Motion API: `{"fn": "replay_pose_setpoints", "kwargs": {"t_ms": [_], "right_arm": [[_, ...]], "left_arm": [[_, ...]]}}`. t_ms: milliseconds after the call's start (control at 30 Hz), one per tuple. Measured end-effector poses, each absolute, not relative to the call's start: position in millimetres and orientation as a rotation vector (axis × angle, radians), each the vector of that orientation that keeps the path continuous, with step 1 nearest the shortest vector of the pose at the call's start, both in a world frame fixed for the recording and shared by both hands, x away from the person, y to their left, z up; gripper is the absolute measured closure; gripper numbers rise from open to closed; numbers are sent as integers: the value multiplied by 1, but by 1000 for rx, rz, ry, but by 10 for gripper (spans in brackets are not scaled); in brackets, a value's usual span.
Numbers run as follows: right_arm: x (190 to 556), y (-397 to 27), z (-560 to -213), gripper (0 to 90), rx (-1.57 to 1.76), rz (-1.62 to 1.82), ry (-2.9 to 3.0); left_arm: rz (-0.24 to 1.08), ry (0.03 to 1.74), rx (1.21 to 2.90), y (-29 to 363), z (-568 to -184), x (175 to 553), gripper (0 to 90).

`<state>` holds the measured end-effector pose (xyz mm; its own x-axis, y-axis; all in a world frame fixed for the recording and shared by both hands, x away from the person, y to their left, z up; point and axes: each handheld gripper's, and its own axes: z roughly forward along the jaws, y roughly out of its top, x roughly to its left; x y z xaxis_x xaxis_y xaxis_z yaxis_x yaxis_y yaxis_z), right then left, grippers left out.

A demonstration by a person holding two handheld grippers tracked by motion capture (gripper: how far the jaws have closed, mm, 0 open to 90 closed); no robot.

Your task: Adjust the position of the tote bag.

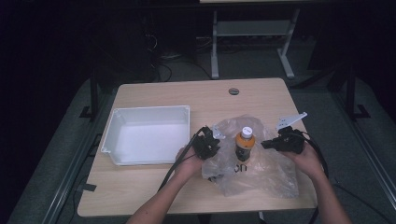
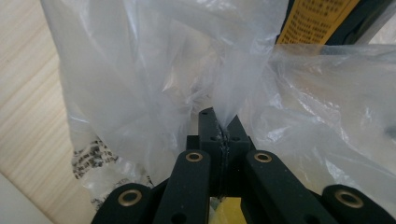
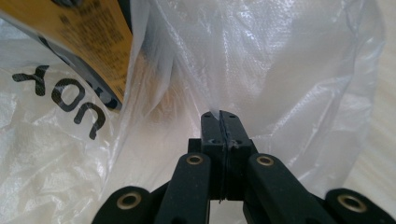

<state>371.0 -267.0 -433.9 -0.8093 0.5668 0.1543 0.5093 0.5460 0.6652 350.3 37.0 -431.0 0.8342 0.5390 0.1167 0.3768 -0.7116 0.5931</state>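
**Both grippers pinching plastic bag around upright bottle**

The clear plastic bag (image 1: 261,163) lies on the near right part of the wooden table (image 1: 154,186). An orange bottle (image 1: 244,143) with a white cap stands upright inside the bag's open mouth, between the two grippers.

The left gripper (image 2: 221,126), at the bag's left side, has its jaws pressed together on a gathered fold of bag film; the film rises from the jaw tips. The right gripper (image 3: 220,122), at the bag's right side, is likewise closed on a pinch of the film. The bottle's yellow label shows just beyond each pinch.

A white tray (image 1: 116,140) sits on the table to the left, near the left gripper, apart from the bag.
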Motion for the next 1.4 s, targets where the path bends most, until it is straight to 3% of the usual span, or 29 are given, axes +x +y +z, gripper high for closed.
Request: {"fn": "replay_pose_setpoints", "kwargs": {"t_ms": [800, 1033, 1400], "right_arm": [[366, -269, -466, 888, 1051, 1084, 2719], [364, -270, -463, 881, 1039, 1106, 2701], [359, -273, -454, 868, 1021, 1159, 2663]], "left_arm": [[346, 662, 2485, 35, -449, 343, 892], [315, 641, 2455, 48, -430, 337, 772], [235, 600, 2359, 68, -393, 334, 685]]}}
